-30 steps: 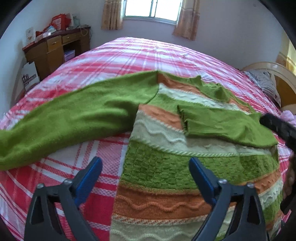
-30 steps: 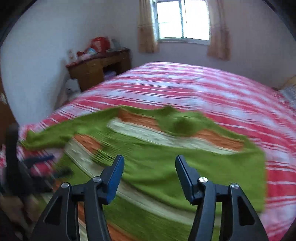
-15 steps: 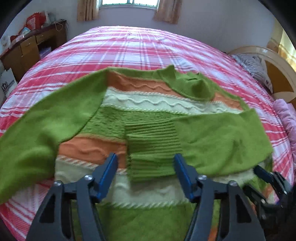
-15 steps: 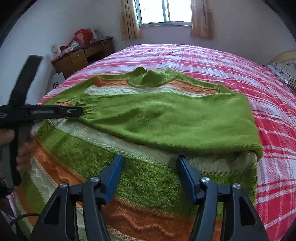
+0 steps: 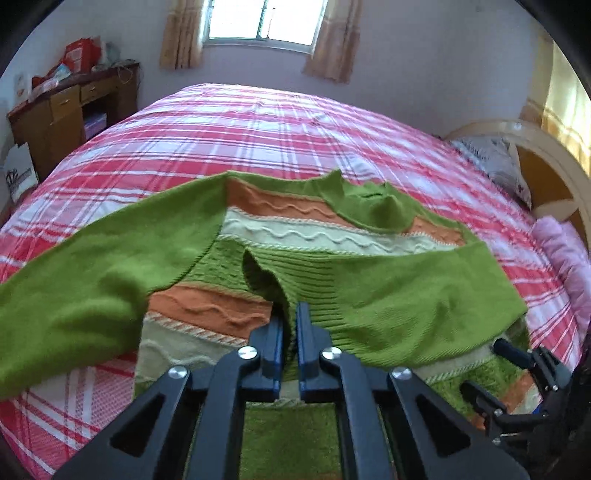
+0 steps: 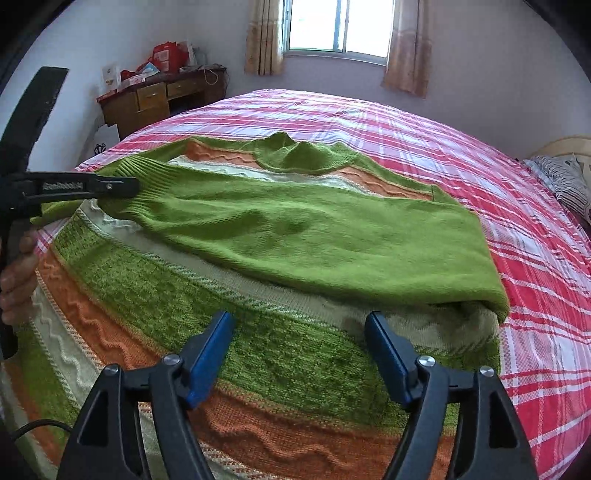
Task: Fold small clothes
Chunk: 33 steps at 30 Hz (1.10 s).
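Note:
A green, orange and cream striped knit sweater [image 5: 295,221] lies flat on the bed, also in the right wrist view [image 6: 258,332]. Its right sleeve [image 5: 406,295] is folded across the body. My left gripper [image 5: 290,325] is shut on that sleeve's ribbed cuff [image 5: 273,273] and lifts it slightly; it shows at the left of the right wrist view [image 6: 122,186]. The other sleeve [image 5: 92,273] stretches out to the left. My right gripper [image 6: 299,332] is open and empty above the sweater's lower body; it shows at the lower right of the left wrist view [image 5: 517,369].
The bed has a red and white plaid cover [image 5: 277,129]. A wooden desk [image 5: 70,114] with clutter stands against the far left wall. Pillows [image 5: 491,162] and a curved headboard [image 5: 546,162] lie to the right. A window [image 6: 332,26] is behind.
My left gripper has closed on the folded sleeve's cuff, which it straddled open half a second ago. The cuff now lifts off the body. The right gripper has barely moved.

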Motion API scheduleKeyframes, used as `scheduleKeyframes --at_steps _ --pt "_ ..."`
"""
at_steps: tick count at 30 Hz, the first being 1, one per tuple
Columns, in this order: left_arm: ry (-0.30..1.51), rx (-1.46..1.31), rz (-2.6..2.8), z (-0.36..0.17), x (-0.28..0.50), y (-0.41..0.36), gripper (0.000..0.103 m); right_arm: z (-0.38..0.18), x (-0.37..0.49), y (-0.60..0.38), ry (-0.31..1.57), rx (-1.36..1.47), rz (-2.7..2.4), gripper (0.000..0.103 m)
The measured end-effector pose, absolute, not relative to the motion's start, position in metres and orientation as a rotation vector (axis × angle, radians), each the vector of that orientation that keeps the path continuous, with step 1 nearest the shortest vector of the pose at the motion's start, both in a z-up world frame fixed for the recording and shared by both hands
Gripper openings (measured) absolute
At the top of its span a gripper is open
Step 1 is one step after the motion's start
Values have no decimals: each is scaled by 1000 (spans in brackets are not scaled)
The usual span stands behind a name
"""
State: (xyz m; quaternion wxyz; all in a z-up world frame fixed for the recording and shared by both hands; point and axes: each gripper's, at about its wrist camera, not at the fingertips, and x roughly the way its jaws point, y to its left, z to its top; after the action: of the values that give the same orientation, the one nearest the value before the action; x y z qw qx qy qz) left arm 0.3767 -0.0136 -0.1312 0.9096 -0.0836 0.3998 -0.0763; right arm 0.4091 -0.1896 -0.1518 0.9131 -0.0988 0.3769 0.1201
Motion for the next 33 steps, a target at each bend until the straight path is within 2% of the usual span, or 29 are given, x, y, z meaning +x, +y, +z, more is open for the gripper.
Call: scheduleKeyframes --at_steps 3,7,11,13,14,15,17,19,20,22,26,29,31,33 --pt "852 -148 -144 -143 382 -18 7 -150 408 -189 778 -205 252 75" --pt "856 -194 -131 -153 383 -11 15 -127 410 -225 716 -48 225 75" --pt "852 -226 -128 -154 383 -9 19 -144 451 -272 880 66 161 74" --pt "848 -220 -129 -154 381 -10 41 -143 456 -304 842 176 108 65" --pt "843 -216 -133 -154 380 -11 44 -146 455 -327 832 322 101 53" --pt "839 -210 -126 -153 379 -11 48 -148 453 -340 825 415 96 48" --pt "834 -209 -121 -153 377 -11 57 -149 442 -344 809 434 87 48" --pt "831 -206 -112 -153 376 -10 74 -146 430 -335 792 368 53 49" --pt "829 -200 -96 -152 375 -10 78 -144 426 -333 789 344 28 54" --pt "828 -197 -88 -152 374 -9 85 -140 424 -334 814 309 6 56" --pt "825 -201 -56 -152 368 -5 91 -114 409 -329 757 229 -50 60" --pt "839 -170 -50 -152 370 -9 95 -97 420 -298 729 85 42 67" --pt "858 -141 -42 -153 368 -12 99 -102 437 -279 765 14 97 67" --pt "864 -114 -37 -154 361 -13 99 -125 464 -276 895 -7 94 67"
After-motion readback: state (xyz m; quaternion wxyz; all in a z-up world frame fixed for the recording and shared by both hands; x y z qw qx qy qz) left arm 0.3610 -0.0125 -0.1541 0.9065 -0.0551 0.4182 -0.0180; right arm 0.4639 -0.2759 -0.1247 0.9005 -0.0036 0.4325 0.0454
